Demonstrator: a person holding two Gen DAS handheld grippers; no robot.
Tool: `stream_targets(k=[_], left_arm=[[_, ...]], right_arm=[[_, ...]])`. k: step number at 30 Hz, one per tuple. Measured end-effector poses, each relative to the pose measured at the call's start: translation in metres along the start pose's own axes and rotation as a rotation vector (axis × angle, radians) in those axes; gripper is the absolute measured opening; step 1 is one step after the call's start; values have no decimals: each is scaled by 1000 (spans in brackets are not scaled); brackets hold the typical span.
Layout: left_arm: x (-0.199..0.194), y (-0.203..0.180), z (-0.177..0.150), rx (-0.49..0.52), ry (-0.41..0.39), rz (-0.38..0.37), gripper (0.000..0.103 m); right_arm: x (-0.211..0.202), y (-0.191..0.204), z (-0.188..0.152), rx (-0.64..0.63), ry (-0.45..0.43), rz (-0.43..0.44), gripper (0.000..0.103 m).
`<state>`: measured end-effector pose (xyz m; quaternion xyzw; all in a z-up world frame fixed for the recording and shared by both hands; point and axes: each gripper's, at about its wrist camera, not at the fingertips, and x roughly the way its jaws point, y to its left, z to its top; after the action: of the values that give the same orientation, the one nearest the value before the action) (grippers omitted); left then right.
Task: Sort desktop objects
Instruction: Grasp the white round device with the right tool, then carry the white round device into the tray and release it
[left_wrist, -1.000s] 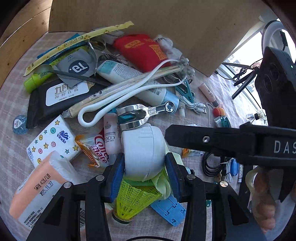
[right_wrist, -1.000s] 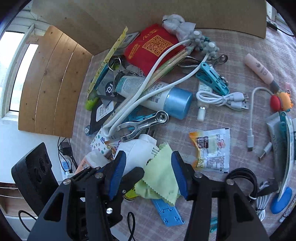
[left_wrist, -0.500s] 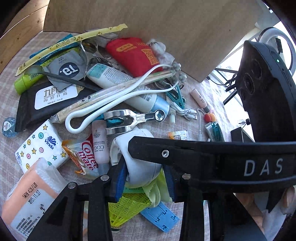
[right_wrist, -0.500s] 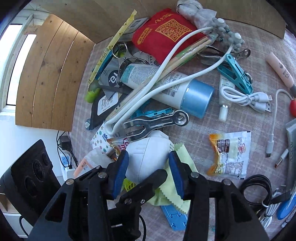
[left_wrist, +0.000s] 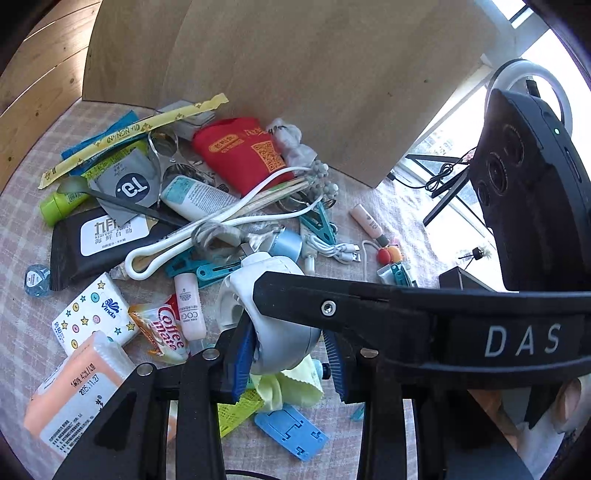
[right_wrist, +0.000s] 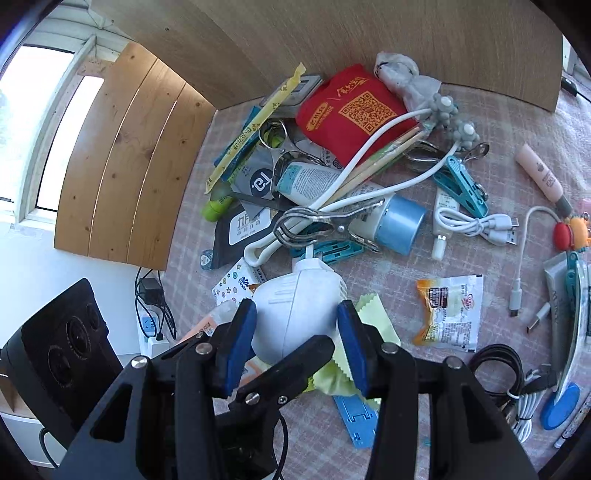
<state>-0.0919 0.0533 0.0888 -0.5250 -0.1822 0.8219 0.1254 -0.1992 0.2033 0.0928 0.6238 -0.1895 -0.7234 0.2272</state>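
Observation:
A white rounded plastic gadget (left_wrist: 271, 291) sits between the blue pads of my left gripper (left_wrist: 288, 352), lifted above the cluttered table. My right gripper (right_wrist: 297, 334) also has its blue pads on both sides of the same white gadget (right_wrist: 295, 306). The right gripper's black finger (left_wrist: 388, 314) crosses in front of the left wrist view. Below the gadget lie a yellow-green cloth (right_wrist: 373, 325), a yellow shuttlecock (left_wrist: 236, 410) and a blue phone stand (left_wrist: 291, 430).
The checked tablecloth holds a heap: red pouch (right_wrist: 351, 110), blue-capped tube (right_wrist: 399, 223), metal clip (right_wrist: 314, 221), white loop cable (left_wrist: 221, 225), black wipes pack (left_wrist: 99, 236), tissue packs (left_wrist: 92, 317), teal clothespin (right_wrist: 461, 184), USB cables (right_wrist: 480, 225), sachet (right_wrist: 447, 308). A wooden board (left_wrist: 314, 74) stands behind.
The white gadget has risen off the pile, held between both grippers. The right gripper has closed in around it, and the metal clip slid back onto the tube.

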Motion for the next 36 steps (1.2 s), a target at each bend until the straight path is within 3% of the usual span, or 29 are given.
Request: stream_targets(k=[8,14,28,33,36], left_arm=[[1,-54,-8,75,6,-51,32],[21,-120,-20,173,52,-117,32],[101,-295,-71,409,271,-324,32],[123,-340,-106,530,335,-320,31],[132,-352,-119,554,382,-312,30]], right_arm=[[-52,-26,-19,21,-71,-24,45],[-104,-75,-46,93,-144,-68,45],[-212,-224,-140,384,-309,-194,47],[-224,-268,-171,472,-308,-229,47],[-227,-285,-185,507,-298,-227,47]])
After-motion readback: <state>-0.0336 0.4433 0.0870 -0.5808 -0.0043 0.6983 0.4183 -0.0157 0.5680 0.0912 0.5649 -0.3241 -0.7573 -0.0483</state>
